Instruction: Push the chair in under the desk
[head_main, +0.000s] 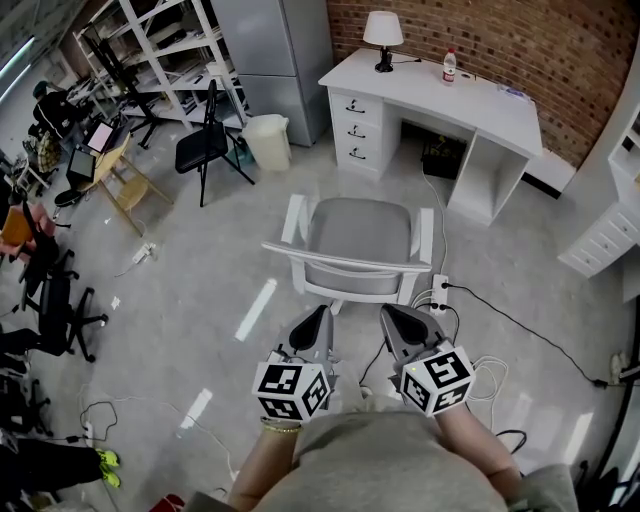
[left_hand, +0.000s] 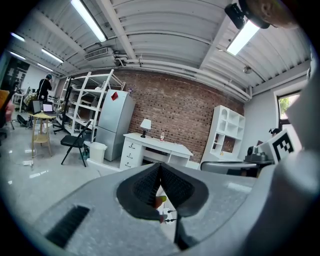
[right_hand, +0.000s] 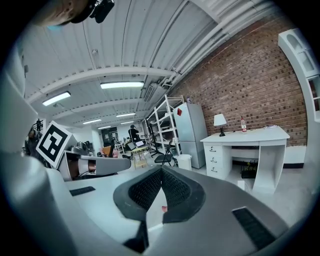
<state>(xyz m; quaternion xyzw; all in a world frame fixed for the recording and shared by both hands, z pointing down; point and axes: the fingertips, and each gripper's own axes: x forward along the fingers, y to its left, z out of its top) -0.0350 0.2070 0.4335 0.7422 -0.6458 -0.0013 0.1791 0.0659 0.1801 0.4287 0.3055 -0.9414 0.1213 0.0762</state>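
A white chair with a grey seat (head_main: 358, 245) stands on the floor in front of me, its back rail nearest me, well short of the white desk (head_main: 440, 105) by the brick wall. My left gripper (head_main: 318, 312) hovers just behind the chair's back rail, jaws shut with nothing between them. My right gripper (head_main: 392, 312) hangs beside it, also shut and empty. In the left gripper view the desk (left_hand: 155, 145) shows ahead past the shut left gripper (left_hand: 160, 167). The right gripper view shows the desk (right_hand: 250, 142) at right, beyond the shut right gripper (right_hand: 161, 172).
A power strip with cables (head_main: 438, 292) lies on the floor right of the chair. A black folding chair (head_main: 205, 140) and a white bin (head_main: 266, 140) stand at left of the desk. A lamp (head_main: 382, 35) and bottle (head_main: 449, 66) sit on the desk. White drawers (head_main: 605, 240) flank the right.
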